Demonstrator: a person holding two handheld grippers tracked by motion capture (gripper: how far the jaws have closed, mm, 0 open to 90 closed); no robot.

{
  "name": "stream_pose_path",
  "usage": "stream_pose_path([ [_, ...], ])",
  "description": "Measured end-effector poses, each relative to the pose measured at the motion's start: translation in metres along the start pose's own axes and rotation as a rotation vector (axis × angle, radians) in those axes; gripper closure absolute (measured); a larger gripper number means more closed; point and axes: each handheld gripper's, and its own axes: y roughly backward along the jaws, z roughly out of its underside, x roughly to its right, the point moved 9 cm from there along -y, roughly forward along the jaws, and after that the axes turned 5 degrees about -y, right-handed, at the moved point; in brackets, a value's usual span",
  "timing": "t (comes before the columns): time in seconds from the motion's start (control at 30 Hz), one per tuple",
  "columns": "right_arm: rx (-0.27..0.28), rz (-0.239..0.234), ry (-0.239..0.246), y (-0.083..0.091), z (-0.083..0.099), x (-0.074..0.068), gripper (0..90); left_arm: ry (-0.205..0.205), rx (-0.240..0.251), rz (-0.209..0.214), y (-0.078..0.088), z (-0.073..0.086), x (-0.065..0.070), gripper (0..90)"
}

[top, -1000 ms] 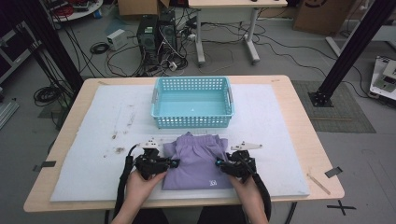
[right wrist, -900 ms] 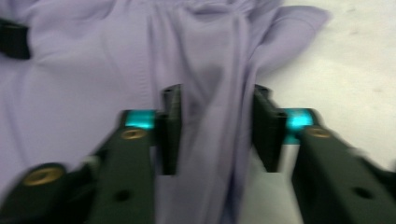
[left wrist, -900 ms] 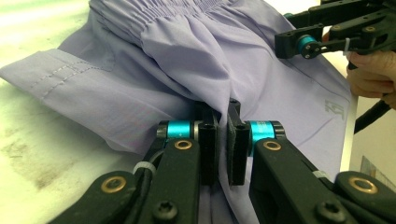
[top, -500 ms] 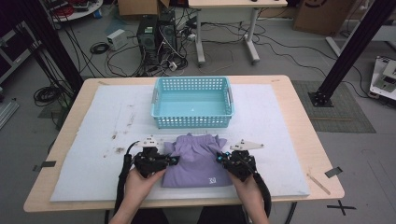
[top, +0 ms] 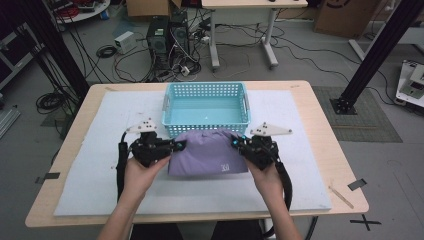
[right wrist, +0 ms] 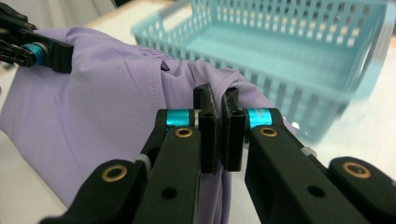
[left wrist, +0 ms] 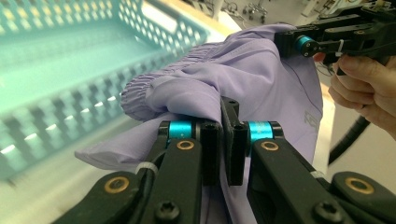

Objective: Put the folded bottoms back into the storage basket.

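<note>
While both grippers pinch only a thin fold at opposite sides of the garment (top: pixel 207 159), the load depends on two small contact areas, and that is the main risk. The left gripper (top: pixel 176 145) has its jaws clamped on the cloth at the garment's left edge, near a gathered cuff; the right gripper (top: pixel 236 143) is closed on a fold at the right edge. The garment hangs between them as a folded purple bundle, near the middle of the table (top: pixel 320 150), just in front of the basket (top: pixel 206 102) and overlapping its near rim in the high view. Whether the lower hem is clear of the white mat (top: pixel 90 165) cannot be told. Likely failure one: the smooth fabric slips out of one pinch, because each jaw pair holds few layers; the bundle then swings from the other gripper and unfolds. Likely failure two: the hands move apart or together unevenly, which stretches or slackens the cloth and spoils the fold. Likely failure three: if the bundle is carried toward the basket too low, the sagging centre or trailing hem catches the near rim, dragging the light basket toward the far edge or draping cloth over the wall. Equal height and spacing of both hands reduce all three.
</note>
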Motion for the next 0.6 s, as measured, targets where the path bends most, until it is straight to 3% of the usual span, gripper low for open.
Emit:
stream_pose_path([
  [0.13, 0.034, 0.011, 0.010, -0.005, -0.035, 0.006, 88.4, -0.022, 0.021, -0.019, 0.002, -0.030, -0.014, 87.4],
  [0.27, 0.058, 0.041, 0.028, -0.017, -0.068, 0.015, 88.4, -0.044, 0.030, -0.072, -0.006, -0.058, -0.037, 87.4],
  [0.47, 0.076, 0.088, 0.026, -0.047, -0.103, 0.036, 88.4, -0.047, 0.040, -0.147, -0.026, -0.079, -0.080, 87.4],
  [0.6, 0.070, 0.131, 0.028, -0.072, -0.115, 0.051, 88.3, -0.078, 0.027, -0.199, -0.047, -0.085, -0.109, 87.3],
])
